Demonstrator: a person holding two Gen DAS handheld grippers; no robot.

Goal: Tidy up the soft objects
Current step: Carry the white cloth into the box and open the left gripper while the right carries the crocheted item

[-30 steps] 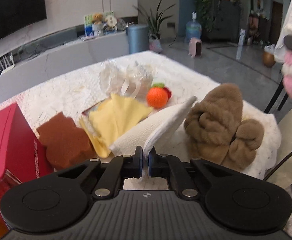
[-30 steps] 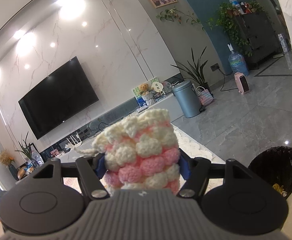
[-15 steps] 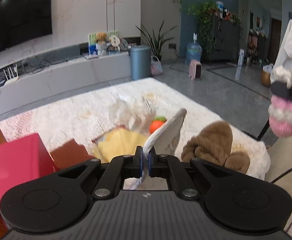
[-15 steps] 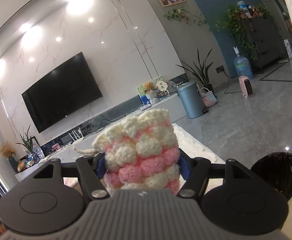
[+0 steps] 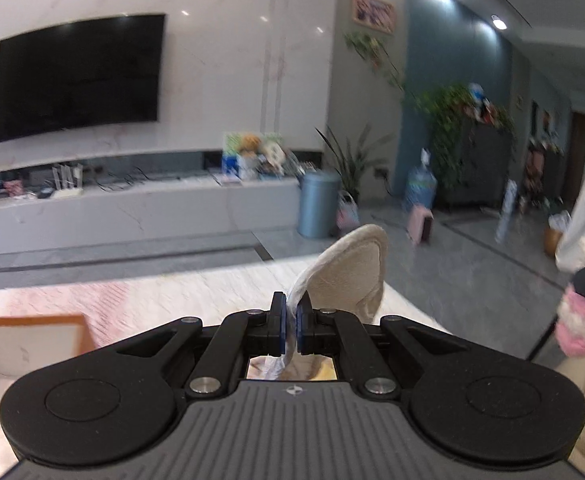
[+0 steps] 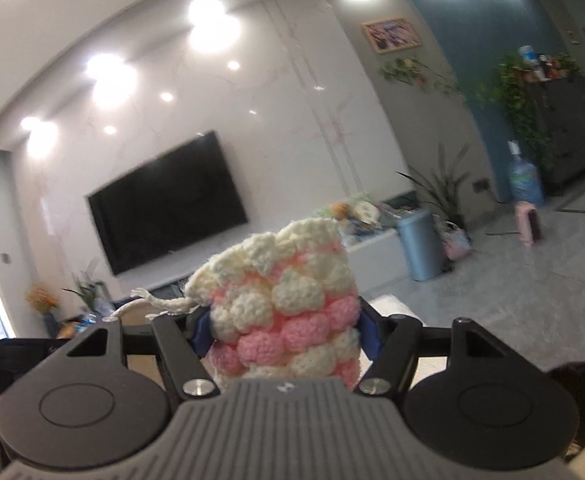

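left tongs (image 5: 289, 324) pinch white cloth (image 5: 352, 270); right tongs (image 6: 286, 330) clamp crochet pouch (image 6: 288, 308).

Left claw (image 5: 288, 328) pinched nearly closed, right claw (image 6: 284, 332) clamped wider

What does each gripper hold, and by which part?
Left gripper: white cloth, pinched at its edge. Right gripper: pink-and-cream crocheted pouch, squeezed across its body.

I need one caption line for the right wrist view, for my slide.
Right gripper shut on a pink-and-cream crocheted pouch, held up before the wall-mounted television.
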